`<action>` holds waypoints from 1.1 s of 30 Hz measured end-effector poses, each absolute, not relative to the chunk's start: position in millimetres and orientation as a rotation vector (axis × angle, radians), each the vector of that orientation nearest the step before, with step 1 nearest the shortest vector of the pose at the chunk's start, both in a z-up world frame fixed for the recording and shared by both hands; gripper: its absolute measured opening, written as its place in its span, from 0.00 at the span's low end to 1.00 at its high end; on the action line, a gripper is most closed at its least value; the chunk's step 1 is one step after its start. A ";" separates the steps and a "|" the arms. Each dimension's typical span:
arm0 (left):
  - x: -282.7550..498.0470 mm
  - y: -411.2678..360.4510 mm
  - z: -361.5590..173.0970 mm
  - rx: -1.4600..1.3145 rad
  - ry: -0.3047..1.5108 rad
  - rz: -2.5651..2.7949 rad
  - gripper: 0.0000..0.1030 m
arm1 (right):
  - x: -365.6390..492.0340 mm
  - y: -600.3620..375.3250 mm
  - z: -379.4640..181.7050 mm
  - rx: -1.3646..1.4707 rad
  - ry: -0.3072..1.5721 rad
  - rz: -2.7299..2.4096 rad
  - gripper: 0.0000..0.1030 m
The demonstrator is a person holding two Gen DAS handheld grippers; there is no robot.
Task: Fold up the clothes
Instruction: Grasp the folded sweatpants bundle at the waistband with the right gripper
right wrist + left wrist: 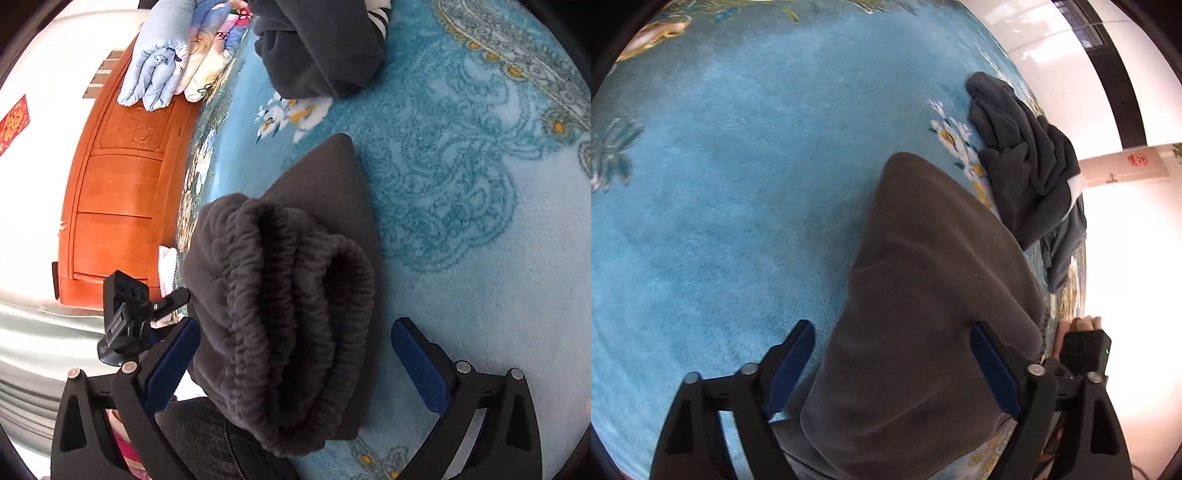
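Note:
A brown-grey pair of pants lies folded on a blue floral blanket. My left gripper is open, its fingers either side of the folded cloth. In the right wrist view the same pants show their gathered elastic waistband, layered on top of the fold. My right gripper is open, its fingers straddling the waistband end. The other gripper shows at the left, over the bed's edge. A dark grey garment lies crumpled beyond the pants, also in the right wrist view.
An orange wooden bed frame borders the blanket on the left. Folded quilts rest on it at the far end. A bright white floor lies past the blanket's edge.

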State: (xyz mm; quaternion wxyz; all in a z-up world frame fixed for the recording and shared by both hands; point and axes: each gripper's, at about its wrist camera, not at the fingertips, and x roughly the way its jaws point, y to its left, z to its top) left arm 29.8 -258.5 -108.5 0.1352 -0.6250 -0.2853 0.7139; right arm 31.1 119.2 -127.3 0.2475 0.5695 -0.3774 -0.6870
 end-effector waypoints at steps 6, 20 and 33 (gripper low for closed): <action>22.2 -263.9 -123.8 -1.865 -0.849 1.974 0.98 | 21.2 110.9 -123.9 1.546 -0.945 -1.872 1.00; 25.7 -259.3 -120.2 -1.805 -0.921 1.940 0.62 | 23.4 106.6 -121.5 1.574 -0.967 -1.966 0.67; 39.5 -230.3 -59.2 -1.724 -0.805 2.035 0.47 | 35.8 118.8 -73.4 1.550 -0.949 -1.999 0.53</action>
